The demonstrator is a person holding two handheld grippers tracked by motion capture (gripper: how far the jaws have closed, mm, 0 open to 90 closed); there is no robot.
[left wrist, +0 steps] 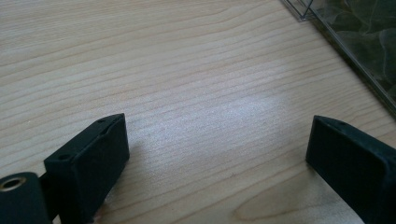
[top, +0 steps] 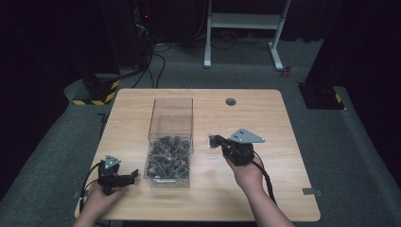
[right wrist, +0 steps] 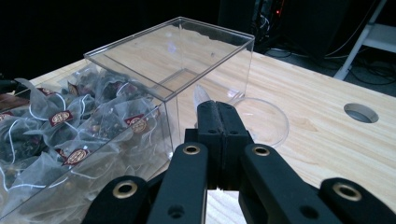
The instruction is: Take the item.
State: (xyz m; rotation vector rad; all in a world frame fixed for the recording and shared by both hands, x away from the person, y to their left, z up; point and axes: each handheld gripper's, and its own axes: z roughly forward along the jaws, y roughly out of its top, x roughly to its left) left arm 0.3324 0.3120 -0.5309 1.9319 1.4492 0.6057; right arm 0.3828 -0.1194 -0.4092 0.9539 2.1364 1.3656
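A clear plastic box (top: 170,142) sits on the wooden table (top: 265,189), left of centre in the high view, and we see it split into two compartments. The near one is heaped with tea bags (top: 168,160) in mesh pouches with small dark-red tags, and the far one is bare. In the right gripper view the same tea bags (right wrist: 60,126) press against the box's clear wall (right wrist: 187,70).

Our right gripper (top: 211,141) hangs just beside the box's right side, level with the divide between the compartments. Its jaws are clenched together on a thin, clear, rounded plastic piece (right wrist: 264,121), whose edge fans out past the right gripper (right wrist: 212,109) tips in its own view. What that piece is, we cannot tell.

Our left gripper (top: 134,175) lies low near the table's front-left corner, pointing toward the box's near-left corner. Its jaws stand released and wide apart over bare wood in the left gripper view, where the left gripper (left wrist: 217,149) grasps nothing and a corner of the box (left wrist: 355,51) shows at upper right.

A round cable hole (top: 231,101) marks the far side of the tabletop. Beyond it, a white metal frame (top: 246,23) stands on the grey floor.
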